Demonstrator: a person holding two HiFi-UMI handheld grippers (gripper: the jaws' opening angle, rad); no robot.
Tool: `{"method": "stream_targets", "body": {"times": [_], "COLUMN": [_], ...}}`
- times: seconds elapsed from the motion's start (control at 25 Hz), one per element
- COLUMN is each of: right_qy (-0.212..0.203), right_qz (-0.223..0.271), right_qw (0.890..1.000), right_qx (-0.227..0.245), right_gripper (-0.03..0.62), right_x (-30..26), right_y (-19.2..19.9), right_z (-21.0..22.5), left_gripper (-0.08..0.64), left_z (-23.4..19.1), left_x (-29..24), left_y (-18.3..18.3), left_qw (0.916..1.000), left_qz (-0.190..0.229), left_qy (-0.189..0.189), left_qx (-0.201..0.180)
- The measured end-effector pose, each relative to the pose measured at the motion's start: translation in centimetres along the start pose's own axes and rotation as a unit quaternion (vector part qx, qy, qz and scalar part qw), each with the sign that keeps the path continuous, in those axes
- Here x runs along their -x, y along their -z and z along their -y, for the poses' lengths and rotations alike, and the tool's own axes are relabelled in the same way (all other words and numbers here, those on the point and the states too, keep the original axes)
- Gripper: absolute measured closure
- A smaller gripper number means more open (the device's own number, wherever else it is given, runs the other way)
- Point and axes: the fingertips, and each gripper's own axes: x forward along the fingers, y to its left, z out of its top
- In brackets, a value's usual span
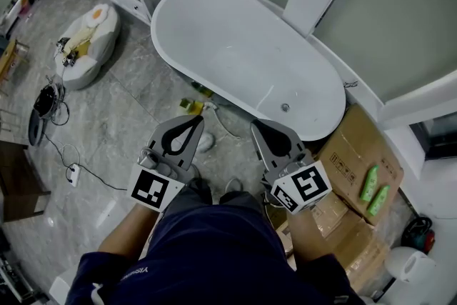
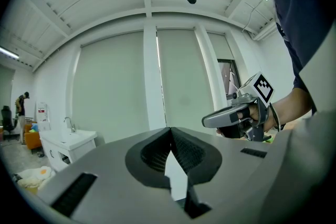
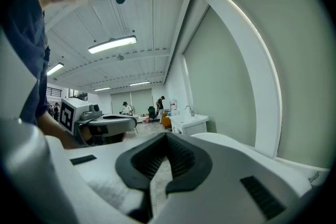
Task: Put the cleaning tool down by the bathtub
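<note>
Left gripper (image 1: 191, 119) hovers just short of bathtub (image 1: 235, 53), jaws closed on nothing. Right gripper (image 1: 255, 124) beside it, jaws together, empty. White cleaning tool (image 1: 206, 141) lies on floor beside bathtub.

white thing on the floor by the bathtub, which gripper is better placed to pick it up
Left, probably. The left gripper shows its tip right beside the white thing by the bathtub, while the right gripper is off to the side. Both are shut and empty, so it must open first.
</note>
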Motion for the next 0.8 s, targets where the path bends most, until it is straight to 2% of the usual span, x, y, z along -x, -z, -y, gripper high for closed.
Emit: {"method": "stream_targets", "body": {"times": [0.8], "right_qy": [-0.003], "right_qz": [-0.014], "right_qw": [1.0], "right_qx": [0.0], "right_gripper": [0.589], "right_x": [-0.66], "right_y": [0.77], "right_z": [0.68], "left_gripper": [0.531], "left_z": [-0.33], "left_x": [-0.92], "left_y": [0.1], "left_qw": [0.9999], "left_qz": [-0.006], "left_qy": [0.012], "left_qx": [-0.001]}}
